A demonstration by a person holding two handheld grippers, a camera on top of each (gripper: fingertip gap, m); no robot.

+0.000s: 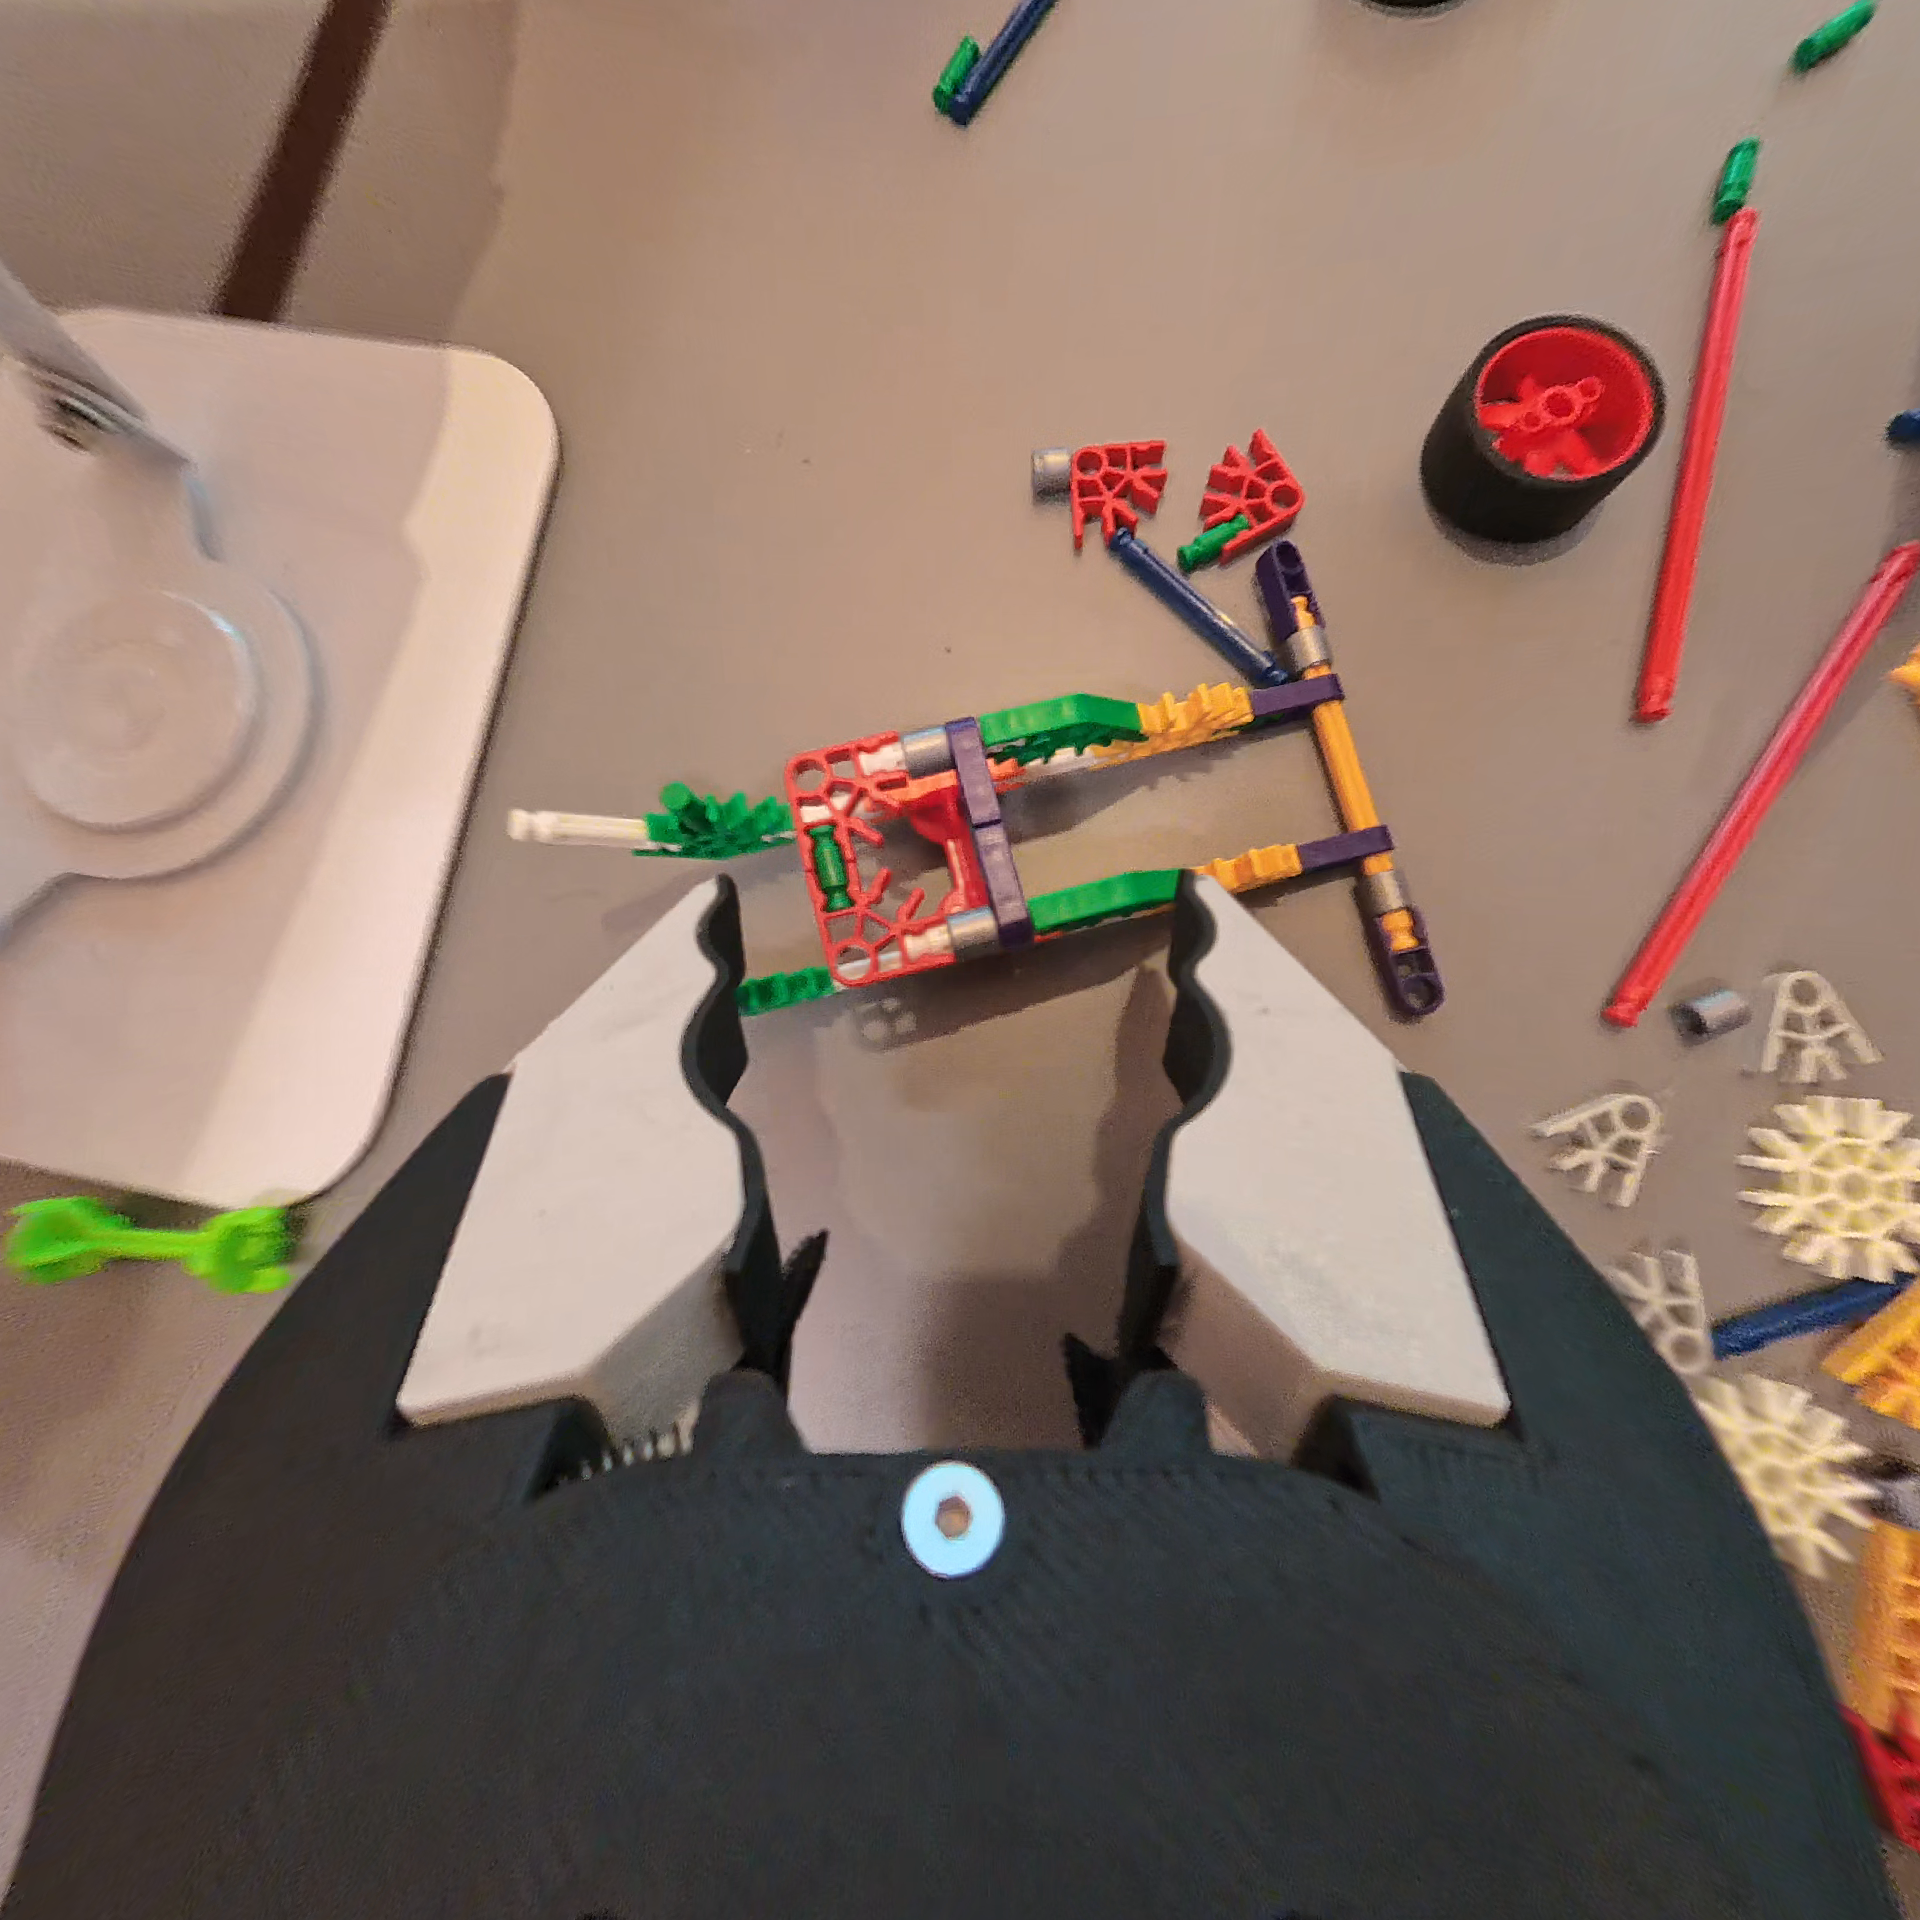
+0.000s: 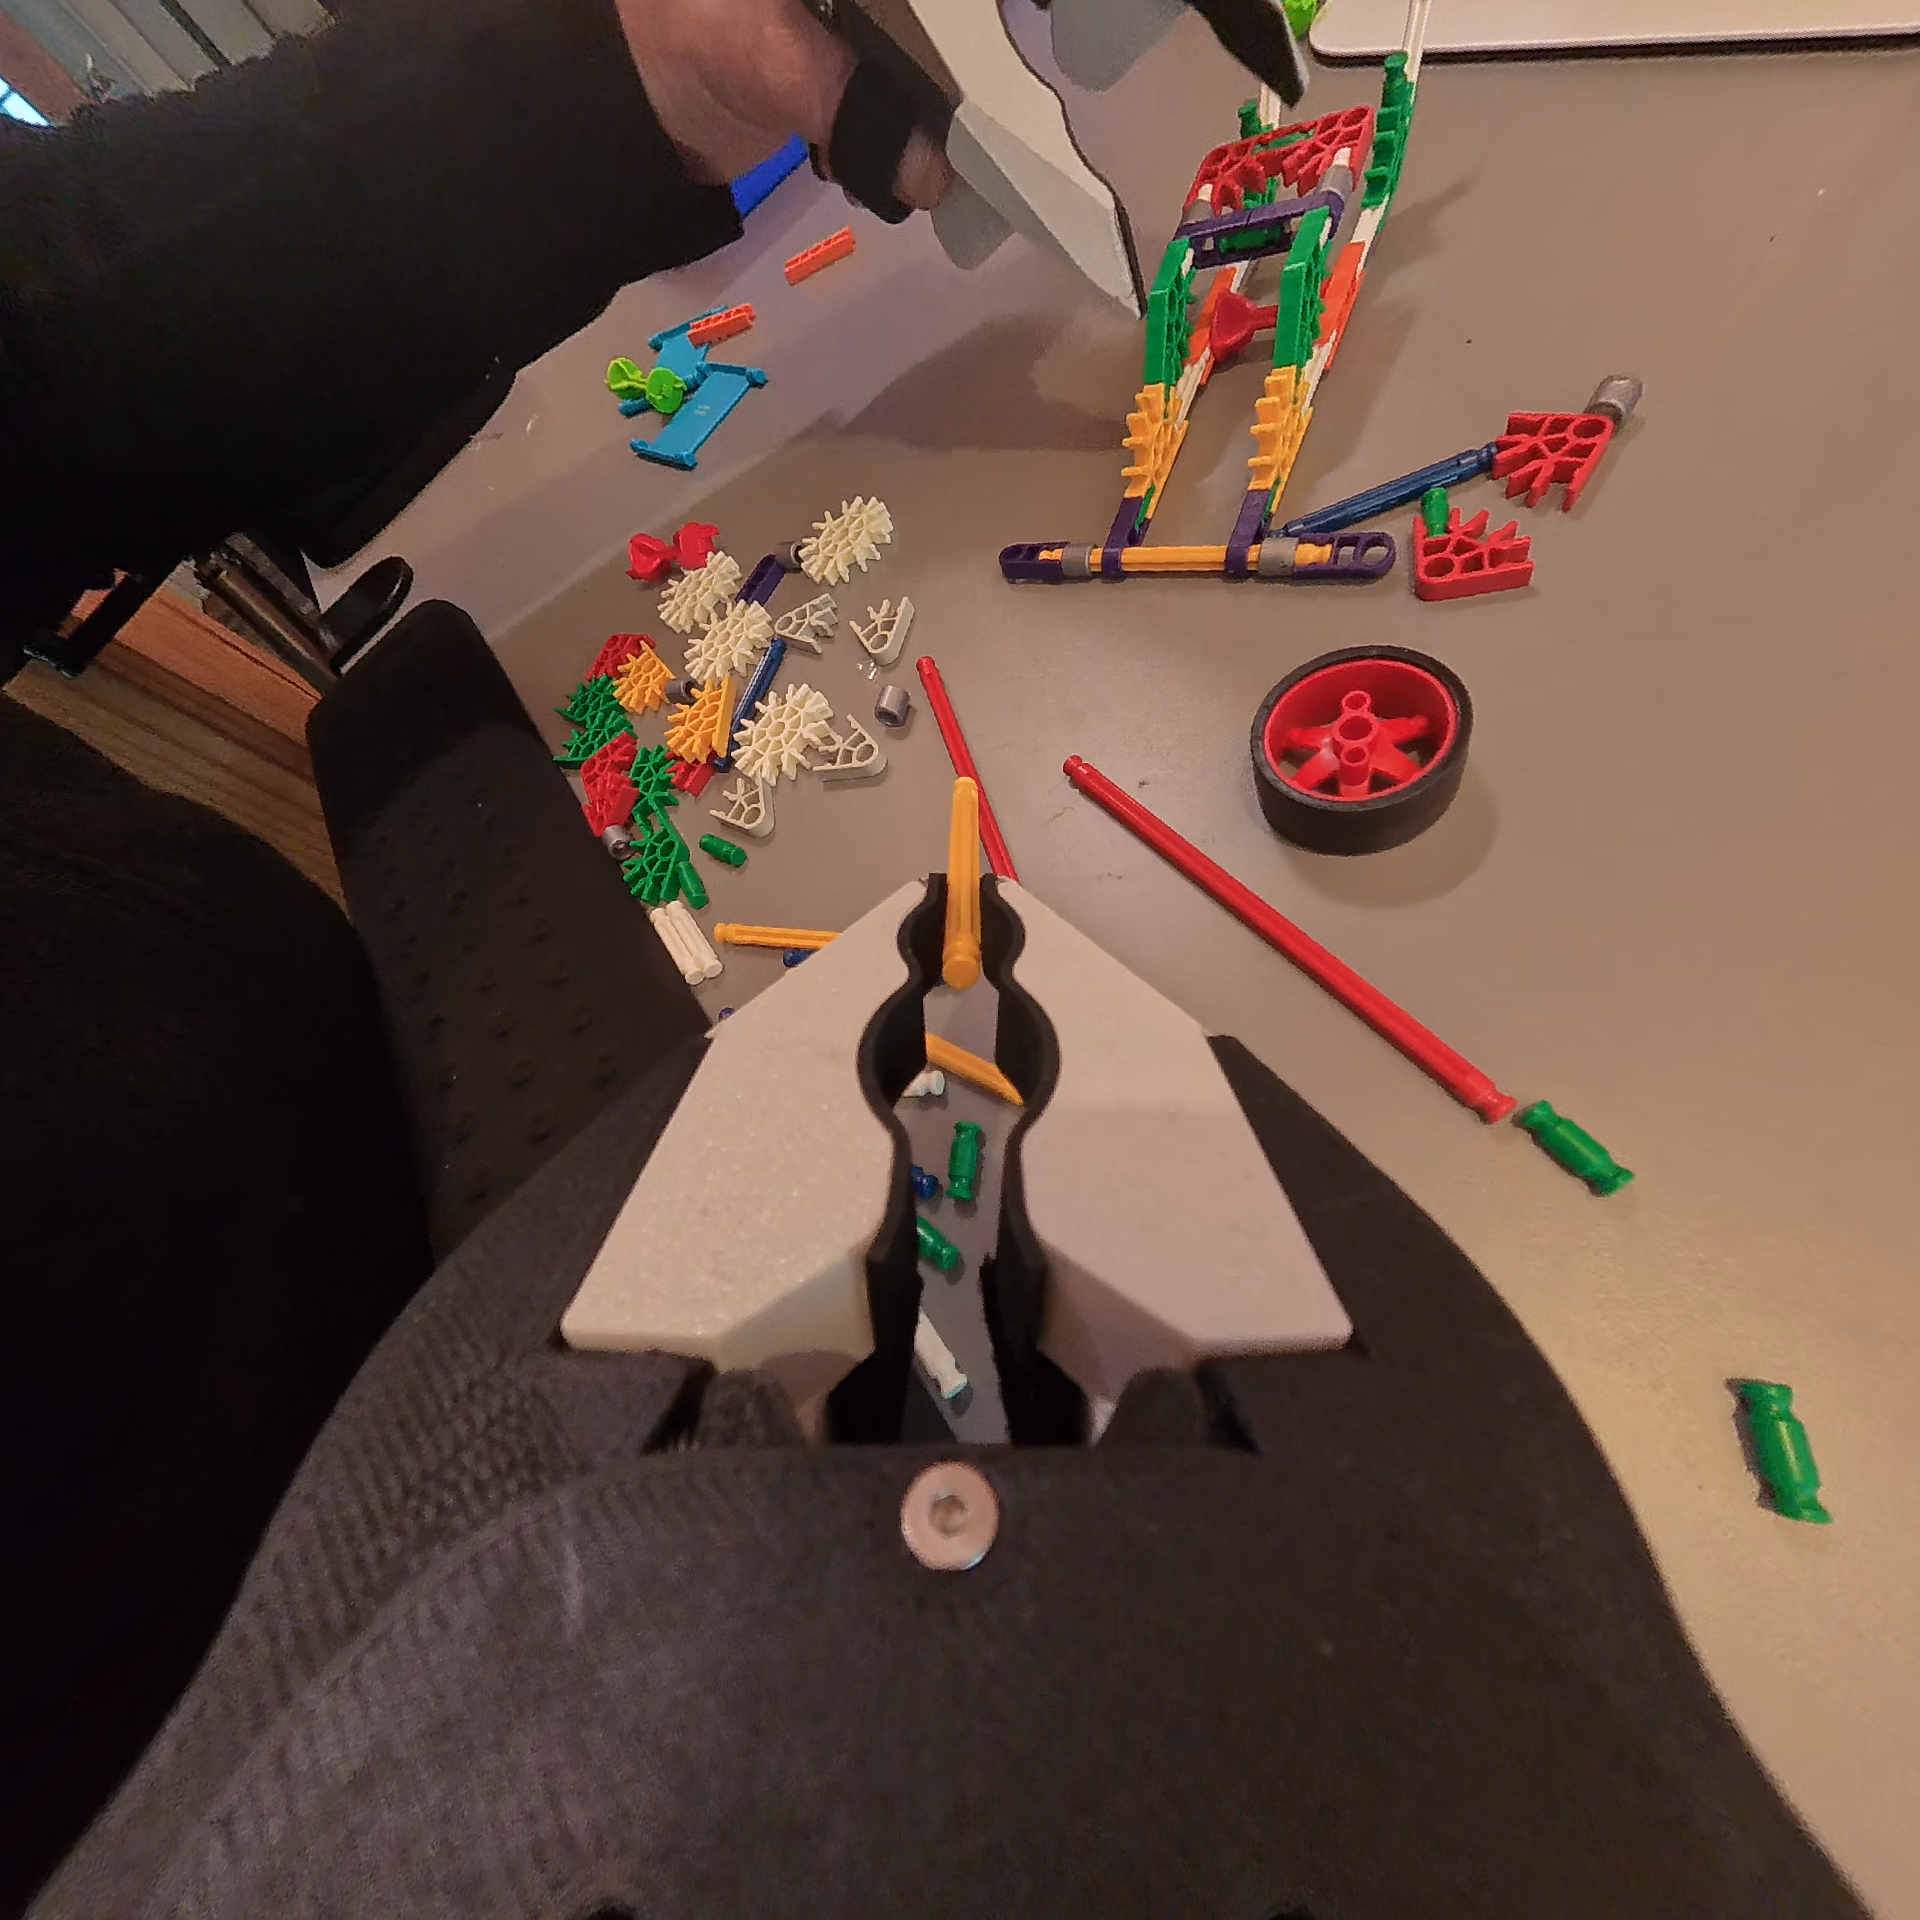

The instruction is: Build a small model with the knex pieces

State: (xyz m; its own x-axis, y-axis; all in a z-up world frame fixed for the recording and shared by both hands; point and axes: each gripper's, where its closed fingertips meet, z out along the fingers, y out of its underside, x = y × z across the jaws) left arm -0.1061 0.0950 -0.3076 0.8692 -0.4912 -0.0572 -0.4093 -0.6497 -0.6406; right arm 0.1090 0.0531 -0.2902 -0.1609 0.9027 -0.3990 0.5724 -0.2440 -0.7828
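Two grippers on my rig, one loaded, one empty.
My right gripper [image 2: 961, 894] is clamped on a yellow rod [image 2: 962, 873] that points forward above the grey table [image 2: 1662, 935]; my left gripper [image 1: 956, 914] is spread wide, holding nothing, just short of the multicoloured rod-and-connector frame [image 1: 1039, 821], perhaps brushing its green edge. Red-hubbed wheel [image 2: 1361, 748] and loose connector pile [image 2: 727, 707] lie nearby.

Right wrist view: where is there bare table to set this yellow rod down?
Bare table lies right of the long red rod, between the wheel and the loose green pegs. Another patch lies between the model and the connector pile. The pile itself is crowded.
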